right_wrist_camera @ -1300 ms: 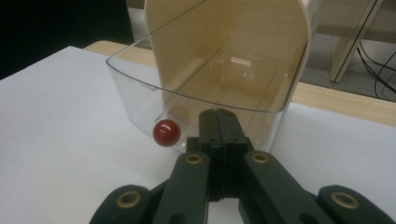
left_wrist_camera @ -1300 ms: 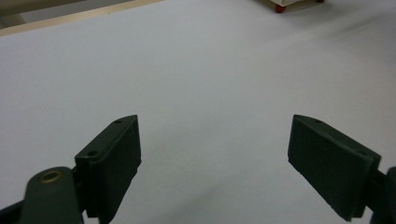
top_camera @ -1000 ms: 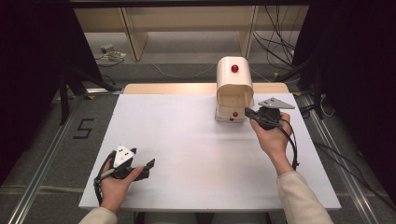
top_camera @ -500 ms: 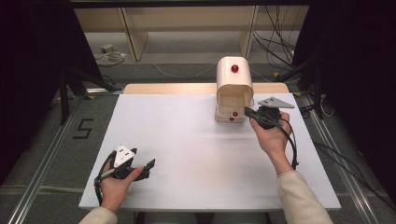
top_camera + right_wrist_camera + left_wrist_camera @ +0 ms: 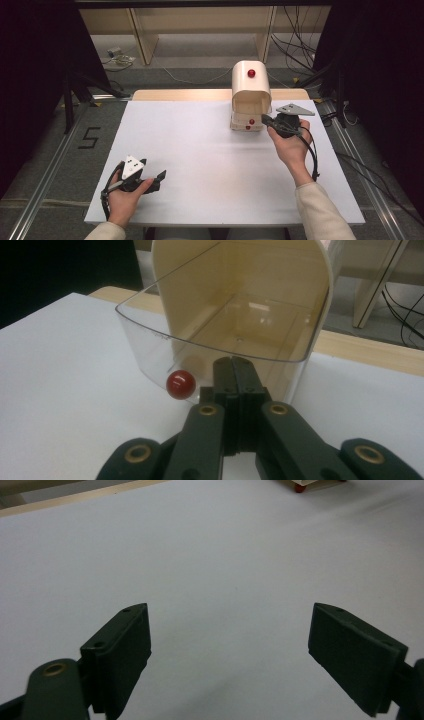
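A cream, round-topped box (image 5: 251,95) stands at the back right of the white table (image 5: 200,150), with a red knob (image 5: 251,73) on its upper front. In the right gripper view its clear tilt-out bin (image 5: 210,335) hangs open, a red ball knob (image 5: 180,384) on the bin's front wall. My right gripper (image 5: 235,365) is shut, its tips against that clear wall just right of the knob, and nothing shows between the jaws. In the high view the right gripper (image 5: 265,119) is at the box's lower right front. My left gripper (image 5: 156,179) rests open near the table's front left corner; in its own view the left gripper (image 5: 230,650) holds nothing.
A wooden strip (image 5: 180,94) runs along the table's back edge. Cables (image 5: 300,30) and shelf legs (image 5: 140,35) lie on the floor behind. A "5" mark (image 5: 90,137) and a metal rail (image 5: 45,185) are at the left. A bare stretch of white table separates the two hands.
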### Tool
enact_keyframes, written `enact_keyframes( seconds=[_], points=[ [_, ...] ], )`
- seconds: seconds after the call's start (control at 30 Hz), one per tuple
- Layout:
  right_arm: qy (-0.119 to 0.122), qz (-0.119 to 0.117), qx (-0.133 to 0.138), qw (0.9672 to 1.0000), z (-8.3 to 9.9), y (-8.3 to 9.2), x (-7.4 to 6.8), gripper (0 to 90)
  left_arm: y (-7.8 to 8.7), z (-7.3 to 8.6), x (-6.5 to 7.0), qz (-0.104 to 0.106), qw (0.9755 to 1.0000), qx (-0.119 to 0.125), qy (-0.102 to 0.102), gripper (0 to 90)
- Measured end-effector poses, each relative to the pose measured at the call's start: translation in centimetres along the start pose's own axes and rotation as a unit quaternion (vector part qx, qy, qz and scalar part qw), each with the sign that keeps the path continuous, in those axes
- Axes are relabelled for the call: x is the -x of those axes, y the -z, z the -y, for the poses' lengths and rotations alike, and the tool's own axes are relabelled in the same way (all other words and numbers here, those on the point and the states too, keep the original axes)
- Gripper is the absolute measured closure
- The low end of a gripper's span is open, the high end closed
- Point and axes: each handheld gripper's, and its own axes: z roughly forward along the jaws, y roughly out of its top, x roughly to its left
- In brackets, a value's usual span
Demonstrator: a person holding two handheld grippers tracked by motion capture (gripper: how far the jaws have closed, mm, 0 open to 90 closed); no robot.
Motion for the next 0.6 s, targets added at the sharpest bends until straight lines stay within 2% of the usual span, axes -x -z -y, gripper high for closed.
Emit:
enact_keyframes(
  seconds=[0.6],
  points=[
    [-0.001, -0.001, 0.002, 1.0, -0.06, -0.19, 0.0, 90.0, 0.0, 0.0, -0.01, 0.0, 1.0, 0.002, 0.003, 16.9]
  ],
)
